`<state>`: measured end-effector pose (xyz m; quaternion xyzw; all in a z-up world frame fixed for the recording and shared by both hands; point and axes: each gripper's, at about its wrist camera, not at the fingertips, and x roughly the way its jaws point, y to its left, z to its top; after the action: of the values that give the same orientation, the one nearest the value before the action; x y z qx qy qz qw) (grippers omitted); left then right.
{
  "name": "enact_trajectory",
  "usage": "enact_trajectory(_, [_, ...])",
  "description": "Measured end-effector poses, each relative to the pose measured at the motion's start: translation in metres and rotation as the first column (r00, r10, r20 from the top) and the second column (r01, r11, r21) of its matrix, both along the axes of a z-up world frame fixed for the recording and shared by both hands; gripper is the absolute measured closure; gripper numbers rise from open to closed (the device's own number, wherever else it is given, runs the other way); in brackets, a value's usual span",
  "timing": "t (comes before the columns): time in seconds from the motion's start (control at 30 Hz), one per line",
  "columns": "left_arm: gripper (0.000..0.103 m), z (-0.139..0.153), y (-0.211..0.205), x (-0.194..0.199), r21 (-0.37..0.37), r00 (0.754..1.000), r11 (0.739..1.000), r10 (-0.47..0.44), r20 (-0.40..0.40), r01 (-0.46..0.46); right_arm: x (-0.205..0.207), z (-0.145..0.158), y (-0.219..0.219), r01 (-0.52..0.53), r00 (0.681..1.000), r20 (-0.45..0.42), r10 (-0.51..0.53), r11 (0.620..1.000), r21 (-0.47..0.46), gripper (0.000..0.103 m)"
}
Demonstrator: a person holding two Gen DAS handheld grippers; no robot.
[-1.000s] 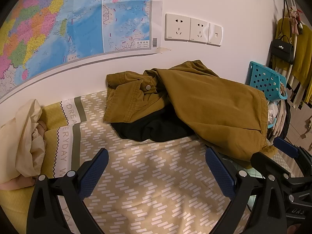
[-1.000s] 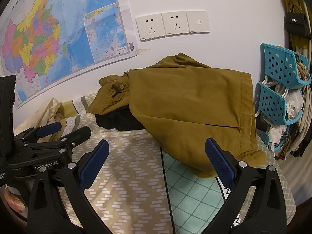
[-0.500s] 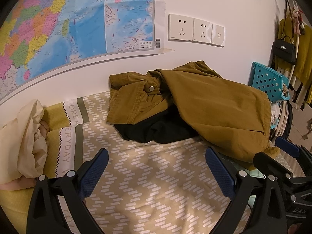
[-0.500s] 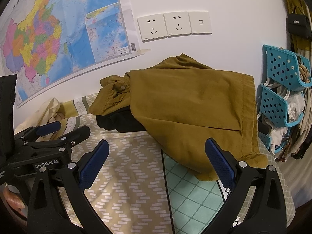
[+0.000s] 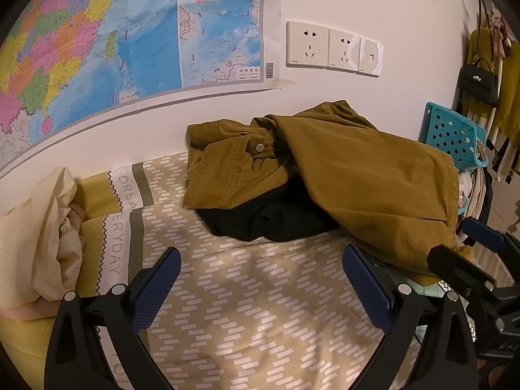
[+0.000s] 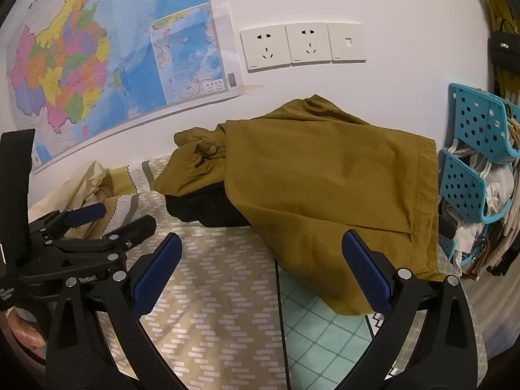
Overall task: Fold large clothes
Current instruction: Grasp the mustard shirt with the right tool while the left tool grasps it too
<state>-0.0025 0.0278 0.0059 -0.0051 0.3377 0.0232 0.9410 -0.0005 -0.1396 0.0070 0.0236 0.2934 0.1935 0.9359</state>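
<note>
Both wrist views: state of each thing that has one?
Left gripper: open, empty.
Right gripper: open, empty.
Jacket: unfolded, heaped by the wall.
Black garment: bunched under the jacket.
Cream cloth: crumpled.
Sockets: nothing plugged in.
Baskets: stuffed with clothes.

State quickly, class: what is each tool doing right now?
Left tool: open, holding nothing.
Right tool: open, holding nothing, short of the mustard jacket.

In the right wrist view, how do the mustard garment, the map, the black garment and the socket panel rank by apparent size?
1. Map and mustard garment: alike, and the garment is nearer, so unranked.
2. Black garment, partly hidden.
3. Socket panel.
</note>
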Motion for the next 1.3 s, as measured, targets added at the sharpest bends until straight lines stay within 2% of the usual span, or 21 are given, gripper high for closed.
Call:
enact_trajectory(0.2, [0.007, -0.003, 0.01, 0.012, 0.0, 1.0, 1.0, 0.022, -0.015, -0.022, 0.018, 0.007, 0.003, -0.057, 0.998, 0.0, 0.057, 0.998, 0.004, 0.006])
enact_trajectory(0.3, [0.007, -0.007, 0.021, 0.023, -0.005, 0.998, 0.999, 0.043, -0.034, -0.043, 0.034, 0.012, 0.009, -0.08, 0.997, 0.008, 0.08, 0.997, -0.024, 0.006])
enact_trajectory(0.47, [0.007, -0.018, 0.048, 0.043, -0.003, 0.991, 0.994, 0.11, -0.074, -0.11, 0.085, 0.02, 0.035, -0.15, 0.988, 0.005, 0.152, 0.981, -0.123, 0.006])
enact_trajectory(0.63, [0.007, -0.028, 0.072, 0.059, -0.012, 0.981, 0.987, 0.16, -0.107, -0.162, 0.148, 0.016, 0.081, -0.248, 0.969, -0.06, 0.241, 0.948, -0.2, 0.006])
enact_trajectory(0.73, [0.007, -0.033, 0.08, 0.067, -0.011, 0.977, 0.984, 0.174, -0.125, -0.177, 0.172, 0.005, 0.11, -0.25, 0.968, -0.053, 0.247, 0.912, -0.325, 0.006])
enact_trajectory(0.77, [0.007, -0.034, 0.08, 0.07, -0.01, 0.976, 0.984, 0.174, -0.13, -0.177, 0.182, -0.001, 0.119, -0.271, 0.962, -0.074, 0.263, 0.892, -0.361, 0.01])
enact_trajectory(0.8, [0.007, -0.037, 0.082, 0.073, -0.009, 0.974, 0.984, 0.175, -0.14, -0.178, 0.191, -0.008, 0.127, -0.277, 0.96, -0.085, 0.266, 0.872, -0.403, 0.026])
enact_trajectory(0.83, [0.007, -0.039, 0.085, 0.076, -0.013, 0.973, 0.984, 0.176, -0.147, -0.18, 0.197, -0.012, 0.129, -0.274, 0.961, -0.092, 0.26, 0.861, -0.427, 0.035])
enact_trajectory(0.87, [0.007, -0.041, 0.087, 0.078, -0.015, 0.973, 0.984, 0.176, -0.152, -0.18, 0.203, -0.013, 0.128, -0.272, 0.962, -0.106, 0.251, 0.852, -0.447, 0.049])
enact_trajectory(0.9, [0.007, -0.043, 0.088, 0.081, -0.014, 0.972, 0.984, 0.176, -0.159, -0.18, 0.205, -0.008, 0.122, -0.269, 0.963, -0.098, 0.251, 0.856, -0.442, 0.071])
enact_trajectory(0.93, [0.007, -0.045, 0.09, 0.083, -0.014, 0.971, 0.984, 0.175, -0.165, -0.18, 0.205, -0.002, 0.114, -0.277, 0.961, -0.096, 0.261, 0.862, -0.425, 0.084])
enact_trajectory(0.97, [0.007, -0.047, 0.09, 0.085, -0.017, 0.97, 0.984, 0.173, -0.169, -0.178, 0.203, 0.007, 0.104, -0.291, 0.957, -0.099, 0.274, 0.874, -0.389, 0.093])
enact_trajectory(1.0, [0.007, -0.048, 0.091, 0.087, -0.019, 0.97, 0.984, 0.171, -0.171, -0.177, 0.199, 0.022, 0.088, -0.288, 0.957, -0.091, 0.274, 0.893, -0.347, 0.095])
enact_trajectory(1.1, [0.007, -0.049, 0.093, 0.094, -0.015, 0.971, 0.985, 0.166, -0.174, -0.171, 0.178, 0.059, 0.043, -0.267, 0.962, -0.028, 0.27, 0.922, -0.281, 0.096])
enact_trajectory(1.17, [0.007, -0.05, 0.093, 0.098, -0.02, 0.972, 0.986, 0.159, -0.173, -0.165, 0.175, 0.072, 0.017, -0.278, 0.961, -0.078, 0.267, 0.933, -0.23, 0.096])
enact_trajectory(1.23, [0.007, -0.05, 0.094, 0.103, -0.03, 0.974, 0.987, 0.152, -0.166, -0.159, 0.171, 0.075, 0.008, -0.287, 0.957, -0.119, 0.264, 0.917, -0.277, 0.091])
enact_trajectory(1.27, [0.007, -0.051, 0.094, 0.106, -0.028, 0.975, 0.987, 0.151, -0.163, -0.158, 0.167, 0.074, 0.006, -0.289, 0.956, -0.136, 0.259, 0.906, -0.31, 0.077])
enact_trajectory(1.3, [0.007, -0.052, 0.094, 0.109, -0.022, 0.975, 0.987, 0.153, -0.161, -0.158, 0.16, 0.075, 0.006, -0.296, 0.954, -0.147, 0.26, 0.893, -0.339, 0.058])
